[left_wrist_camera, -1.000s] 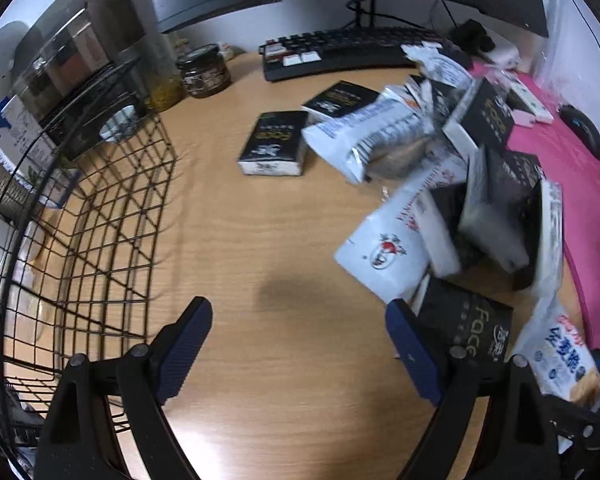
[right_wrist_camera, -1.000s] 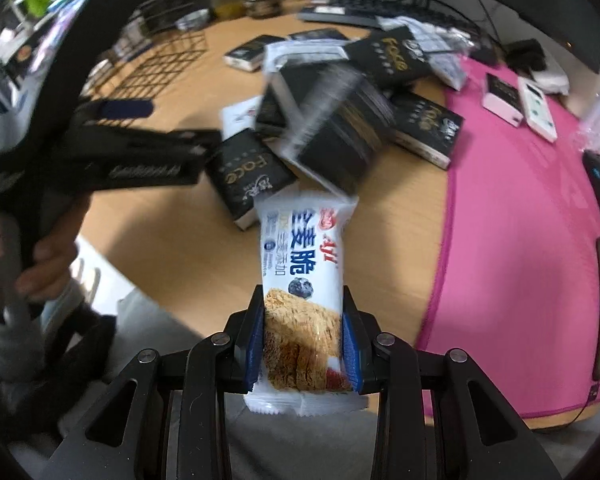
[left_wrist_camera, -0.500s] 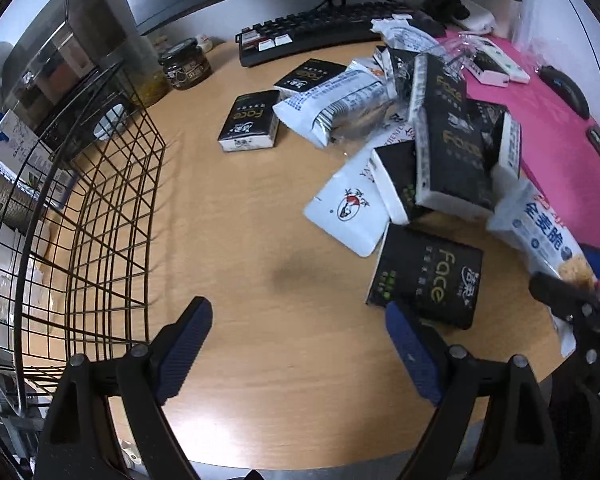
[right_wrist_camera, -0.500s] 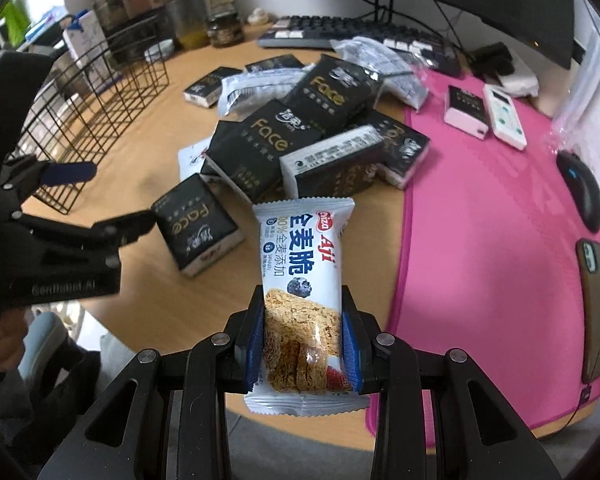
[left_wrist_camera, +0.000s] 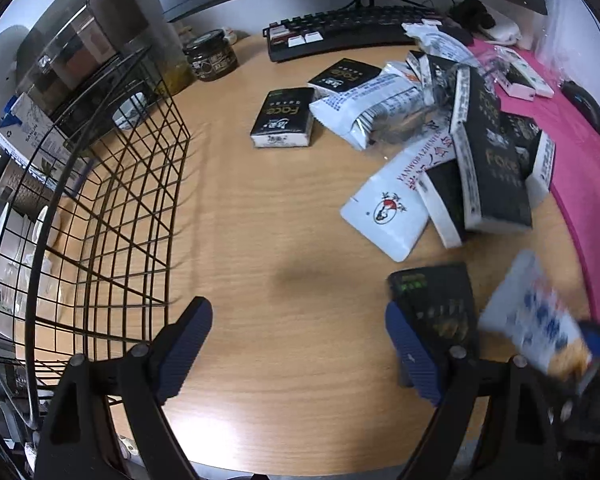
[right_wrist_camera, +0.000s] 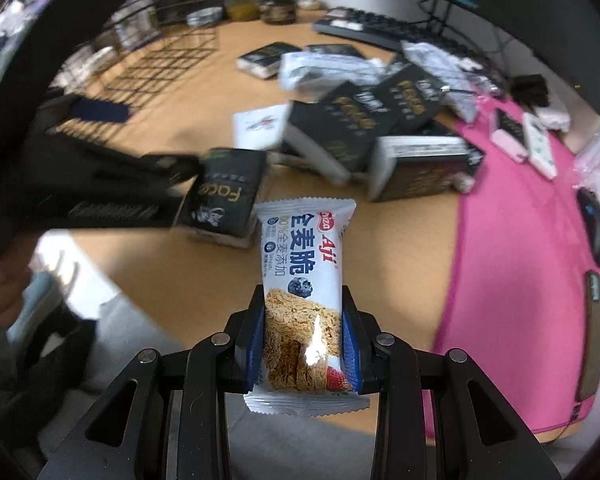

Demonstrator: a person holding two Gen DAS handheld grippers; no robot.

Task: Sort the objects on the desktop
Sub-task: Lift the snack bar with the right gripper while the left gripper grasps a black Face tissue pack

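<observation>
The right gripper (right_wrist_camera: 304, 340) is clamped on a white snack bar wrapper (right_wrist_camera: 302, 280), its blue pads pressing both sides of the lower half; the packet stands upright above the desk's (left_wrist_camera: 280, 220) near edge. The left gripper (left_wrist_camera: 296, 344) has its jaws wide apart with nothing between them, over bare wood. In the left wrist view, a black wire basket (left_wrist_camera: 100, 208) stands at nine o'clock. A heap of black tissue packs (left_wrist_camera: 492, 168) and white pouches (left_wrist_camera: 388, 212) lies at two o'clock, one black pack (left_wrist_camera: 282, 118) apart at twelve. The keyboard (left_wrist_camera: 352, 30) sits beyond, and the pink mat (left_wrist_camera: 580, 184) at three o'clock. The held packet shows blurred at four o'clock.
</observation>
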